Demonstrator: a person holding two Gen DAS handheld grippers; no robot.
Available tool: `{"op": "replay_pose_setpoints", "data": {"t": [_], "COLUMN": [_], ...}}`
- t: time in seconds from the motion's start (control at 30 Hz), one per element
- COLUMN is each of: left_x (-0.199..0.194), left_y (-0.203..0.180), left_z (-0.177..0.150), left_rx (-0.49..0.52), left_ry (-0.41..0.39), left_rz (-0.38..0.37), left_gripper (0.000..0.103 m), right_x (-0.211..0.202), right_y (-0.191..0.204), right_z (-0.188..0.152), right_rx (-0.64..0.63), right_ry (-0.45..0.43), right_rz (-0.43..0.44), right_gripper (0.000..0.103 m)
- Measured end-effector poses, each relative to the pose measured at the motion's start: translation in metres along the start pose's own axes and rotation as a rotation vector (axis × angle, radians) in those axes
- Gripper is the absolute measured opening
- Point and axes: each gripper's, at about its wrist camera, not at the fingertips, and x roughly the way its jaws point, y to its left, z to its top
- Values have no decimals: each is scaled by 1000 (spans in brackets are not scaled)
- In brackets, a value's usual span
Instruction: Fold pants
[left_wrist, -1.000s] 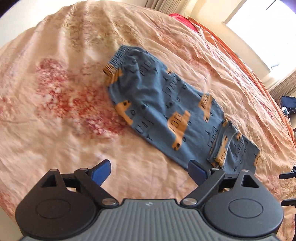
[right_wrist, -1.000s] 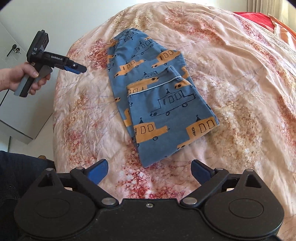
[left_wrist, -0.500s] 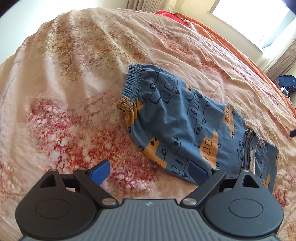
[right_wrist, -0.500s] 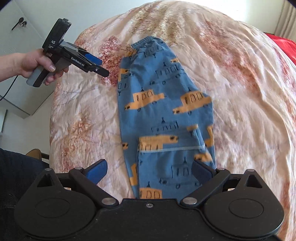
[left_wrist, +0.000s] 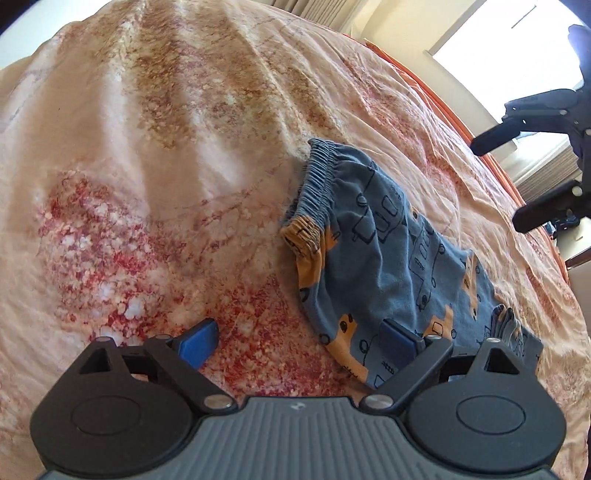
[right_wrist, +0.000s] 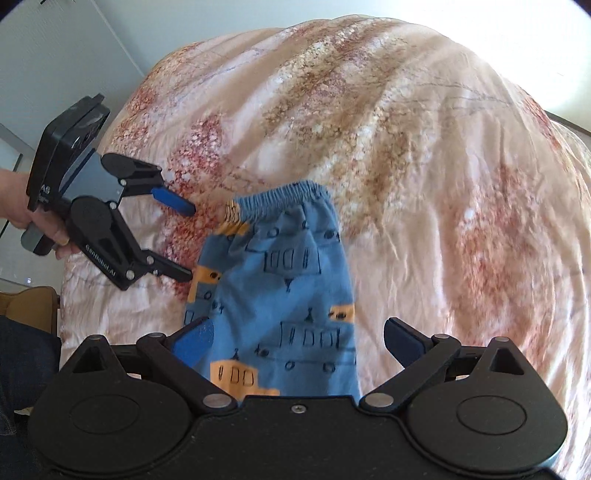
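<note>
Blue child's pants (left_wrist: 388, 258) with orange truck prints lie flat on the bed, folded lengthwise, elastic waistband (left_wrist: 314, 181) at the far end. They also show in the right wrist view (right_wrist: 280, 295). My left gripper (left_wrist: 299, 339) is open and empty, low over the sheet at the pants' left edge; it also shows in the right wrist view (right_wrist: 190, 242). My right gripper (right_wrist: 299, 338) is open and empty, hovering over the pants' lower part; it shows at the right edge of the left wrist view (left_wrist: 498, 181).
The bed sheet (left_wrist: 166, 166) is peach with red and brown blotches and is wrinkled. An orange bed edge (left_wrist: 443, 110) and a bright window lie beyond. A pale wall (right_wrist: 55, 55) stands to the left of the bed.
Both grippers have moved toward the waistband end of the pants. The left one has dropped closer to the pants' left edge. Both stayed open.
</note>
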Motion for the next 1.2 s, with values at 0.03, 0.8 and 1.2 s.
{"op": "replay_pose_setpoints", "data": {"t": [0.03, 0.8, 1.2], "left_x": [1, -5, 13], "left_y": [2, 21, 25], "left_z": [-1, 5, 31], "left_rx": [-7, -86, -24], "left_ry": [-3, -60, -151], "left_rz": [-7, -83, -207], "left_gripper": [96, 96, 97], "right_x": [4, 118, 48], "right_y": [-4, -69, -42], "right_z": [10, 118, 100], "right_rx": [6, 60, -152], "right_ry": [1, 224, 84], "right_rz": [28, 271, 416], "right_gripper": [99, 50, 16]}}
